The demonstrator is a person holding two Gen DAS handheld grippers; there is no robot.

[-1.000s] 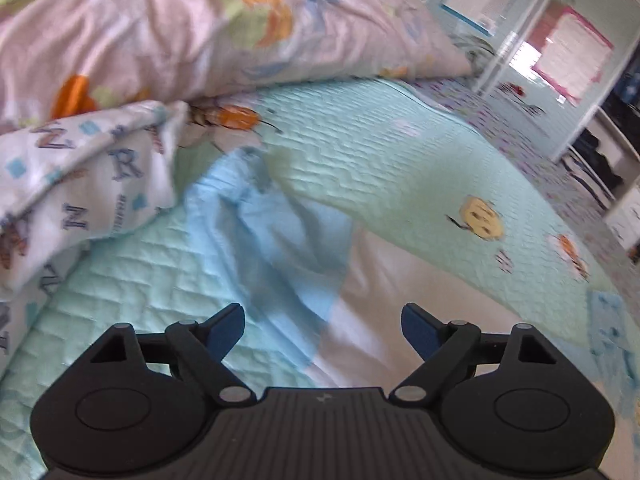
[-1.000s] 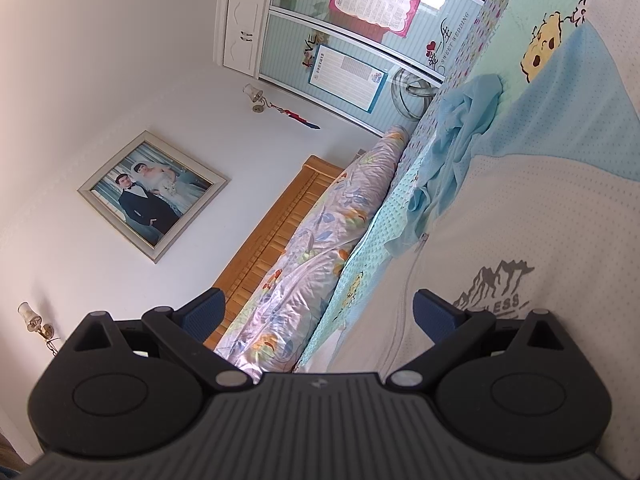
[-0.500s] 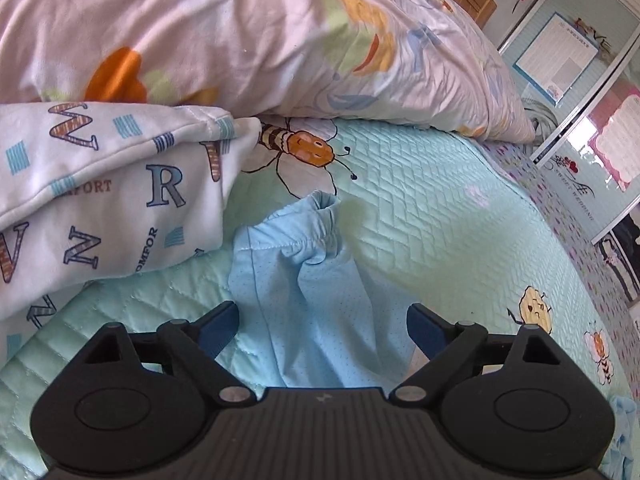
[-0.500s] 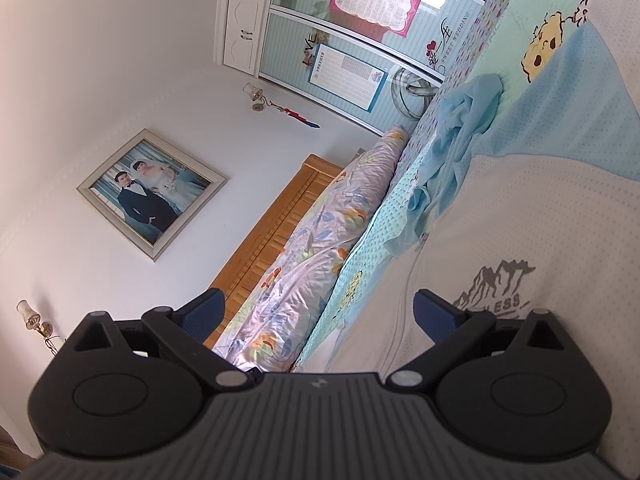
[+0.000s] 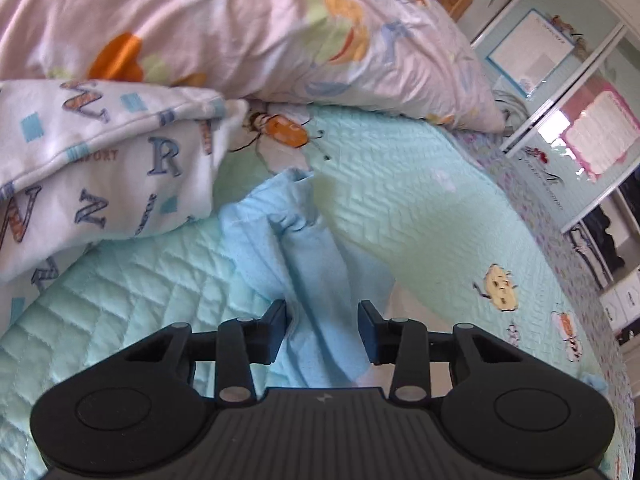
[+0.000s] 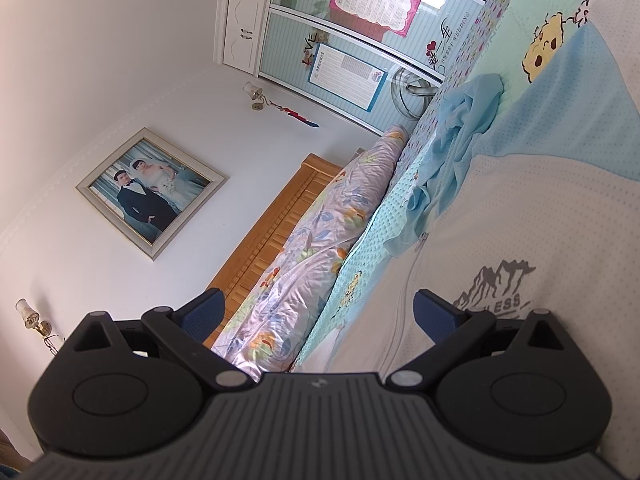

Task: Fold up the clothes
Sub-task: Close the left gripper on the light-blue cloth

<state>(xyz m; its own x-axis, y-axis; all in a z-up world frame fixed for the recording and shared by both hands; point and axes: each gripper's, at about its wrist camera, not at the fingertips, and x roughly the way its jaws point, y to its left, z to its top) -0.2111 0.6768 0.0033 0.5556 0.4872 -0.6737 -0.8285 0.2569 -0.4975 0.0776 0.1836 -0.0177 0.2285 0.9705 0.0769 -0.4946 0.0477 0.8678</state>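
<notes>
Quilted mint-green bedding with cartoon bee prints (image 5: 420,208) is spread beneath both grippers. A bunched light-blue mesh sleeve (image 5: 316,280) of a white and light-blue zip-up jacket (image 6: 532,240) is seen between the fingers of the left gripper (image 5: 322,330), whose jaws have just been closing around it; whether the pads already press the cloth cannot be told. Left of that gripper, a white blanket printed with letters (image 5: 100,168) is piled, and beyond it a pale floral duvet (image 5: 240,32) is heaped. The right gripper (image 6: 318,314) is held wide apart with nothing between its pads, the jacket's white front lying under its right finger.
</notes>
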